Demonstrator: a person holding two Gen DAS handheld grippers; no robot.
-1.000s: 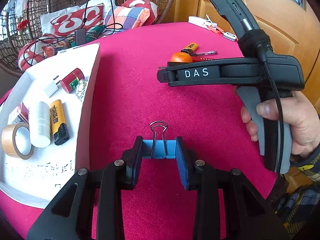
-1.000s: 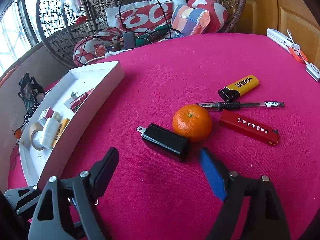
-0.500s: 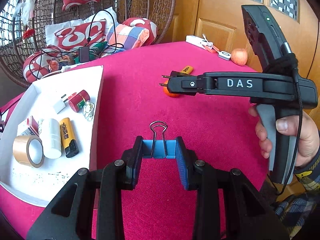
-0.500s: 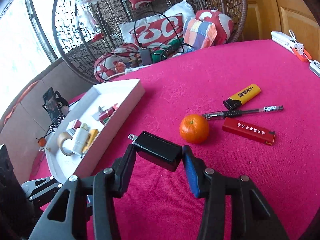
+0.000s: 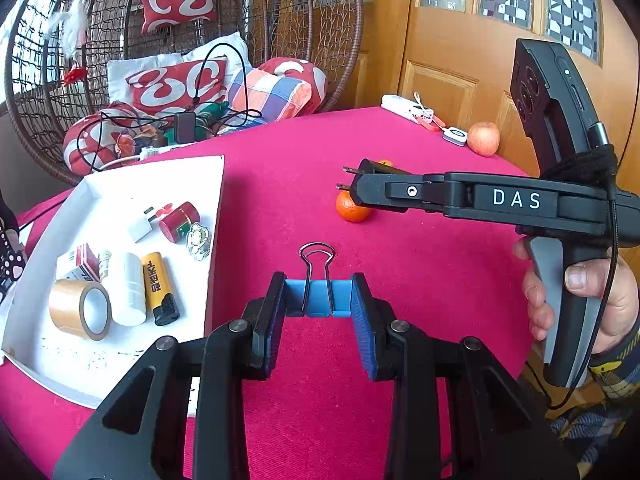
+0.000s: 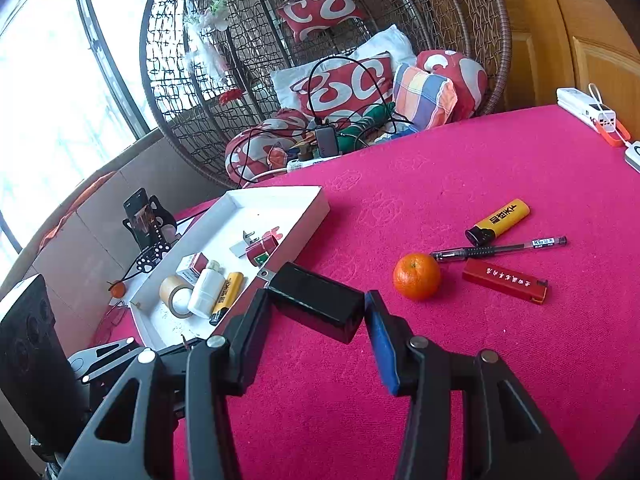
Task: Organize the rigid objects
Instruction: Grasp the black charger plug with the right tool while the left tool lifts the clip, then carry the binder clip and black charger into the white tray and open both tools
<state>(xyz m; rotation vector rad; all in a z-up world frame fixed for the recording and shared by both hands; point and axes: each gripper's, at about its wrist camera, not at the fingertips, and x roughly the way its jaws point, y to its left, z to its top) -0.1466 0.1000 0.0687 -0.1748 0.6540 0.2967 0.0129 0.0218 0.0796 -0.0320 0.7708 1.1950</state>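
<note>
My right gripper (image 6: 316,320) is clamped on the black rectangular plug adapter (image 6: 316,306), held above the pink tablecloth (image 6: 460,168) near the white cardboard tray (image 6: 280,196). My left gripper (image 5: 319,308) is clamped on the blue binder clip (image 5: 318,294). Risk: the adapter sits skewed between the jaws; it may pivot and drop short of the tray.

Your right tool (image 5: 362,190) hides most of the black charger (image 5: 370,168) in the left wrist view; only its prongs show. The orange (image 5: 352,209) is partly covered there too. Lighter (image 6: 498,222) lettering is too small to read. The white tray (image 5: 214,216) has its near corner behind your left tool (image 5: 319,302).
</note>
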